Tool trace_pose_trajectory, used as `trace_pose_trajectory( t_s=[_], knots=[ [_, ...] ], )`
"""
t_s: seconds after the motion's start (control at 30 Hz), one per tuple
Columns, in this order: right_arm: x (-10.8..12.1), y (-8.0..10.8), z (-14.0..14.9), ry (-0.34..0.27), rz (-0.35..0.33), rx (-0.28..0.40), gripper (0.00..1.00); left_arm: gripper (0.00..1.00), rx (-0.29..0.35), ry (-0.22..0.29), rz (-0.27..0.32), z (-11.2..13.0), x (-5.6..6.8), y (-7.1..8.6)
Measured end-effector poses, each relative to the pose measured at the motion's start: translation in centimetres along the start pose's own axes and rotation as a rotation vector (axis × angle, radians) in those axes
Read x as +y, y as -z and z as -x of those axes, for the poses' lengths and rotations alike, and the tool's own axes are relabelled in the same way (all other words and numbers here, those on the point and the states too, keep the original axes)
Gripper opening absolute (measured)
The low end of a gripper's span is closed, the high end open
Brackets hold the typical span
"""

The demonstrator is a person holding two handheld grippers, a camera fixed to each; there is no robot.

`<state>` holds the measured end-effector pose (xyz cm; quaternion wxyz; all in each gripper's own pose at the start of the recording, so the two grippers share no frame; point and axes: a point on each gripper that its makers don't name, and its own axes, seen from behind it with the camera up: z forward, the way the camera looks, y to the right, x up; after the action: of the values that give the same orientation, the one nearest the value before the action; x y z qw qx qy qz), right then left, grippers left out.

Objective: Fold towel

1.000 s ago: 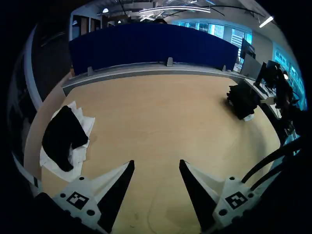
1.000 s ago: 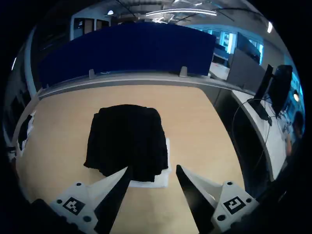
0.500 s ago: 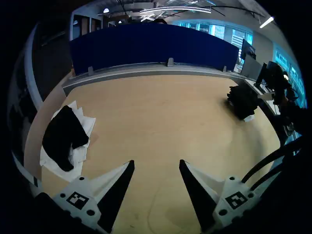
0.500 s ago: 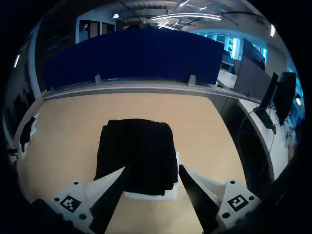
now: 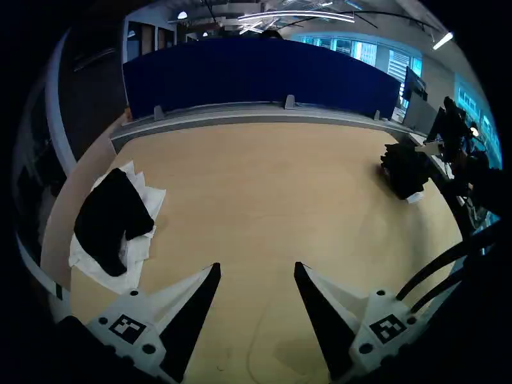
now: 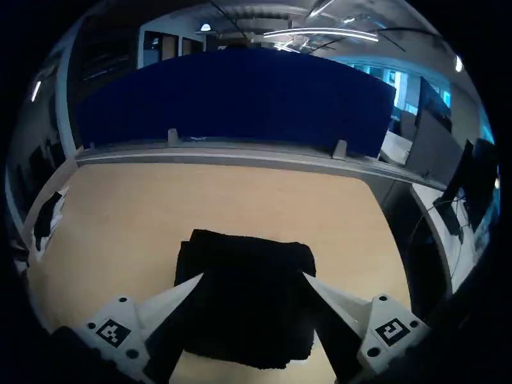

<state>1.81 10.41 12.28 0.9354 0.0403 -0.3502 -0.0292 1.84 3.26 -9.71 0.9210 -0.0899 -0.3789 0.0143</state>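
The black towel (image 6: 246, 307) lies folded on the table (image 6: 128, 211), flanked by the spread fingers of my right tool (image 6: 253, 276). I judge I'm at the grasp: next I lower and pinch one edge. My left tool (image 5: 256, 264) hangs released over the table.

Left gripper view: sits low above the near edge of the wooden desk (image 5: 269, 185), faces across it toward the blue partition (image 5: 256, 73), well apart from any cloth. Right gripper view: hangs close over the folded black towel (image 6: 246, 294), faces the same partition. Shared: desk, partition, that towel far right, black-and-white cloth pile (image 5: 112, 221) far left
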Motion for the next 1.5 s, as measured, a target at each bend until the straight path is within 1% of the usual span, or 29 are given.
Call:
trace_pose_trajectory(
  t_s=[0.2,0.4,0.67,1.0,1.3,1.5],
  knots=[
    [-0.3,-1.1,-0.4,-0.002,-0.011,-0.003,1.00,0.85,-0.006,0.009,-0.010,0.0,-0.3,-0.2],
    [-0.6,-2.1,-0.3,0.009,-0.020,-0.012,1.00,0.85,-0.011,0.011,-0.017,-0.1,-0.4,-0.6],
    [0.6,-3.8,0.8,0.008,-0.004,-0.050,1.00,0.85,-0.020,0.012,-0.023,-0.2,-0.6,-0.9],
    [2.0,-5.4,1.8,0.010,0.009,-0.087,1.00,0.85,-0.031,0.011,-0.026,-0.2,-0.6,-1.5],
    [2.3,-6.1,2.6,0.001,0.006,-0.108,1.00,0.85,-0.035,0.011,-0.028,-0.1,-0.7,-1.7],
    [2.3,-5.9,2.4,0.007,0.006,-0.111,1.00,0.85,-0.036,0.011,-0.027,0.1,-0.6,-1.8]
  ],
)
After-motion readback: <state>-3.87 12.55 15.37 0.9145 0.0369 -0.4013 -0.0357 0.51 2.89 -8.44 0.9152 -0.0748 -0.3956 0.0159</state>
